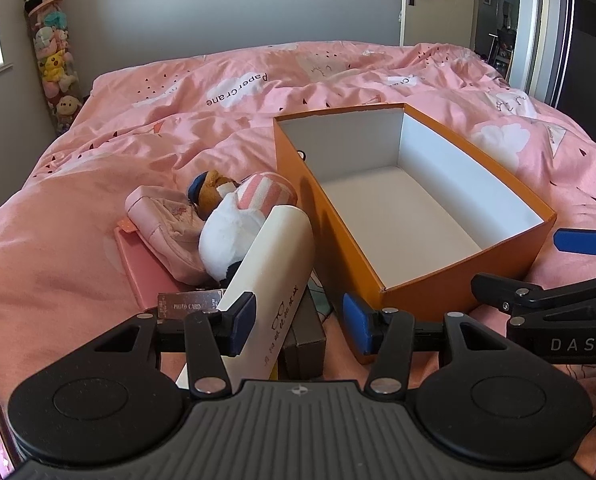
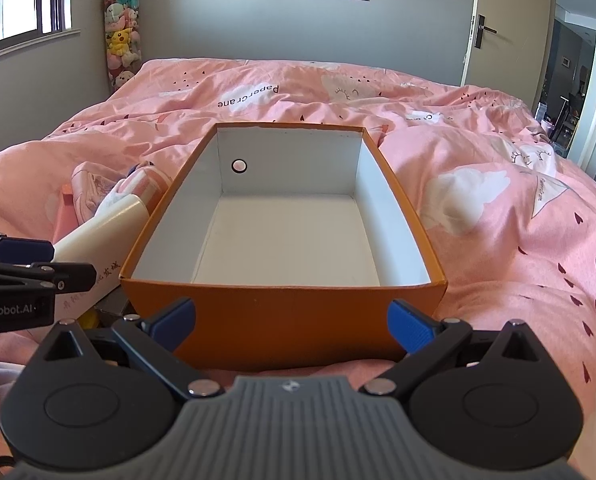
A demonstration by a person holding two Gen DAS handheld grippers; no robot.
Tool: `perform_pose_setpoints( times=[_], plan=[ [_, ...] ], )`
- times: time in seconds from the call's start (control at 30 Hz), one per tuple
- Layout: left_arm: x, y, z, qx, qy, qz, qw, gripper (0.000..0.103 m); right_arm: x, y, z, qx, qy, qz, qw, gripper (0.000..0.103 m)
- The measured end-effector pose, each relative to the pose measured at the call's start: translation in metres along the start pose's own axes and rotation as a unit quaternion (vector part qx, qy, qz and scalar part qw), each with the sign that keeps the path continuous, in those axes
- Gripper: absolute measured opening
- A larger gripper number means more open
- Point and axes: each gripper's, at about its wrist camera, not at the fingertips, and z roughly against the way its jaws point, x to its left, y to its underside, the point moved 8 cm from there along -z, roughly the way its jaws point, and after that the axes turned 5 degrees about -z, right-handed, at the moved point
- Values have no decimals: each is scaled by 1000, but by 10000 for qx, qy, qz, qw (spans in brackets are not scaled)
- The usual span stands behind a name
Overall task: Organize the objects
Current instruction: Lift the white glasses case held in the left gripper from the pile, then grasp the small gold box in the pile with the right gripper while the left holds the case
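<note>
- Risk of slip: the left gripper stands with its jaws wide apart, and the cream glasses case lies between the fingers, close against the left pad. The case looks smooth and rounded, so a closure near its end may squeeze it out sideways.
- Risk of pile collapse: the case leans on a dark grey box and a silver photo-card box, just ahead of the left finger. Lifting the case may tip these off the soft bedding.
- Risk of snagging: a plush toy with white fur and a pink-striped part rests against the far end of the case, beside a pink quilted pouch and a flat pink box. Fabric may drag along.
- Risk of box shift: the orange cardboard box sits straight ahead of the right gripper, whose jaws are spread wide and hold nothing. Its near wall lies between the fingertips; a push may slide the light box on the quilt.
- Materials: the box has a matte white interior, rigid thin walls and a round hole in one side. It holds no objects yet.
- Support surface: the pink duvet is wrinkled and yielding, which gives poor stability.
</note>
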Motion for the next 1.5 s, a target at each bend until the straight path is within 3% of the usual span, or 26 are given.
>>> perform_pose_setpoints(
  times=[0.2, 0.27, 0.43, 0.67, 0.83, 1.13, 1.23, 1.3, 1.5],
  plan=[
    [9, -5, 3, -35, 138, 91, 9999, 50, 9, -13, 5, -111, -320, 263, 9991, 98],
    [15, -9, 4, -24, 156, 141, 9998, 50, 18, -23, 5, -132, -454, 472, 9978, 84],
    [35, -14, 1, 176, 390, 508, 9978, 48, 44, -43, -1, 19, -998, 783, 9919, 68],
    [39, -22, -11, 632, 817, 8, 9947, 47, 80, -54, -30, 615, -1572, 1158, 9788, 44],
    [44, -25, -31, 1031, 968, -104, 9899, 48, 94, -59, -47, 776, -1623, 1480, 9725, 42],
    [42, -23, -65, 1922, 1420, -304, 9706, 48, 95, -66, -68, 960, -1717, 1708, 9655, 39],
    [39, -20, -72, 2102, 1530, -362, 9649, 38, 96, -65, -72, 996, -1782, 1733, 9635, 39],
    [37, -19, -72, 2110, 1588, -376, 9638, 33, 98, -64, -74, 994, -1807, 1780, 9622, 39],
    [44, -19, -65, 1978, 1627, -264, 9663, 32, 102, -65, -75, 985, -1984, 1984, 9548, 39]
  ],
)
